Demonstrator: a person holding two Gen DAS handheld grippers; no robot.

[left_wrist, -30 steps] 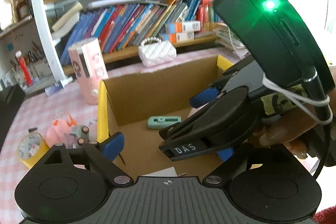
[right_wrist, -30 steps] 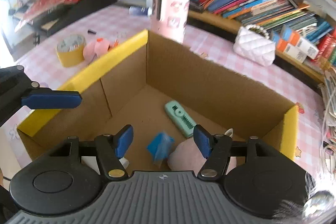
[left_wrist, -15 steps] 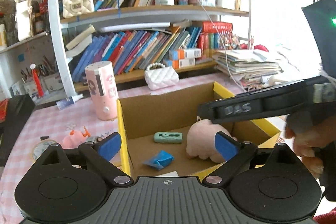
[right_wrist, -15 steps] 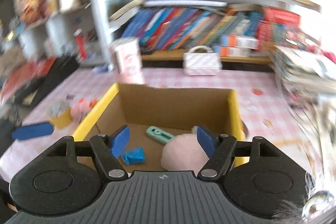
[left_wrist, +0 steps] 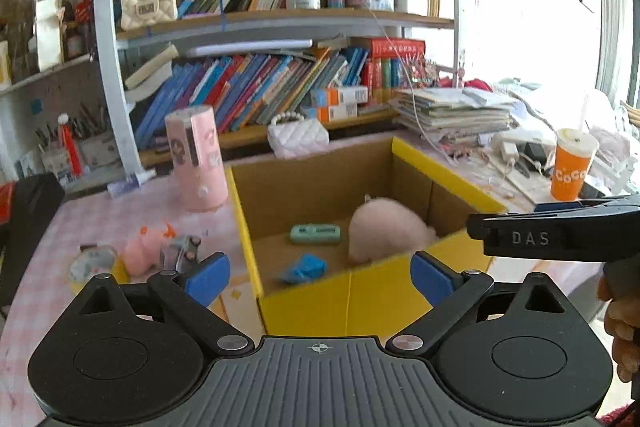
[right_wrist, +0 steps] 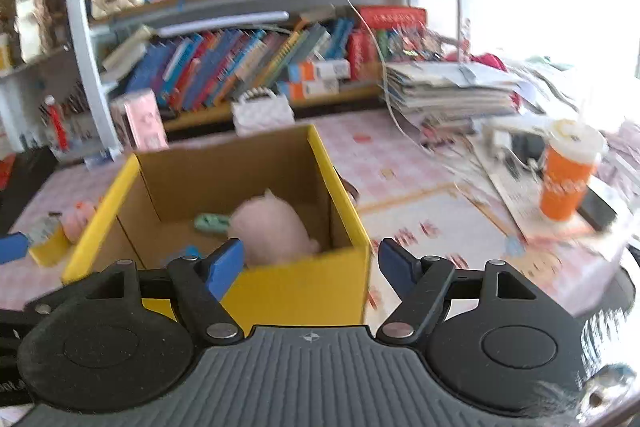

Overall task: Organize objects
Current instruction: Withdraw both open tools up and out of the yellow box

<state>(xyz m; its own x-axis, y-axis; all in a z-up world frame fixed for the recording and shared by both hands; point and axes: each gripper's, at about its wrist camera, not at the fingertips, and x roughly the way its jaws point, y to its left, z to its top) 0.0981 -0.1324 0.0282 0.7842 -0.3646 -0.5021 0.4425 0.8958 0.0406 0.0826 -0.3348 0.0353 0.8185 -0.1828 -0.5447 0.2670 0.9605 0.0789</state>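
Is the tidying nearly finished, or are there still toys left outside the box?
Partly done. The yellow-edged cardboard box already holds a fluffy pink plush toy, a mint green case and a crumpled blue wrapper. Nothing is in hand: the left gripper is open and empty, and the right gripper's jaws are opening, empty. A small pink toy and a yellow tape roll wait on the table.
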